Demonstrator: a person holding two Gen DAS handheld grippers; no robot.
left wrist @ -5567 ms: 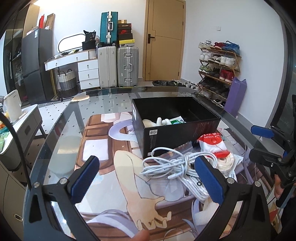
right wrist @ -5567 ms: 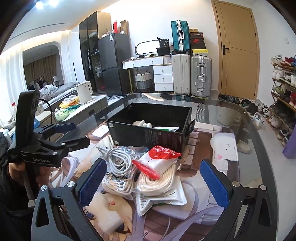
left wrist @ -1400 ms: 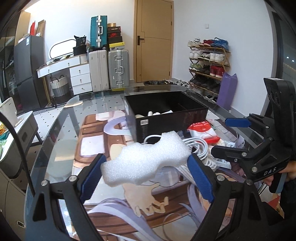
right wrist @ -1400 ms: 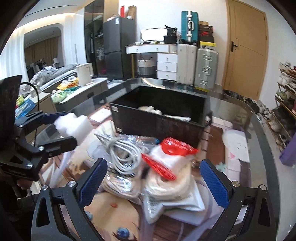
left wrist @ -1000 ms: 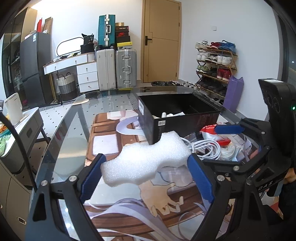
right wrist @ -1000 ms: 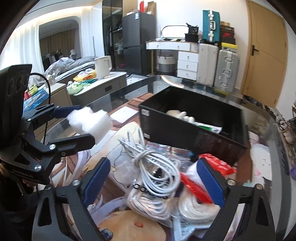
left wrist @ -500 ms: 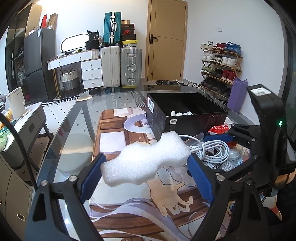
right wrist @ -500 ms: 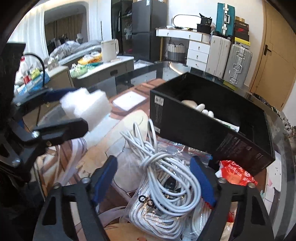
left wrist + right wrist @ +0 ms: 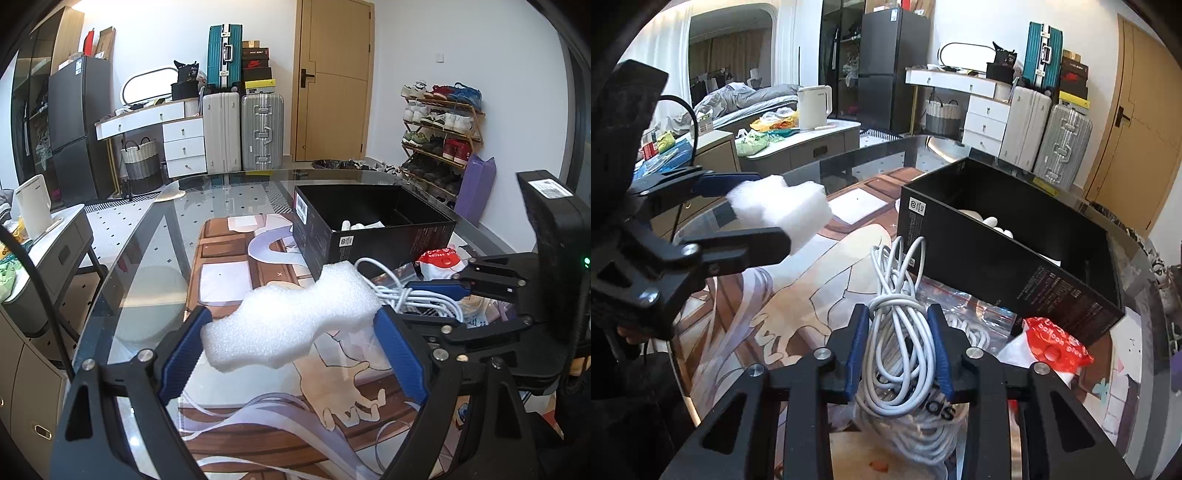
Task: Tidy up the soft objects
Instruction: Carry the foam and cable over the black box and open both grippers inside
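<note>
Since a moment earlier, the right gripper (image 9: 897, 350) has closed its jaws on the white cable bundle (image 9: 897, 332) lying beside the black box (image 9: 1008, 254). Limp and light, its loops may sag. The left gripper (image 9: 291, 343) holds squashy white foam (image 9: 295, 325) above the surface (image 9: 155, 266).

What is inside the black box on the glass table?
Inside the black box lie pale rounded soft pieces and something flat and white beside them. A partition divides the box. The near walls cover most of the floor, so anything else there is hidden.
</note>
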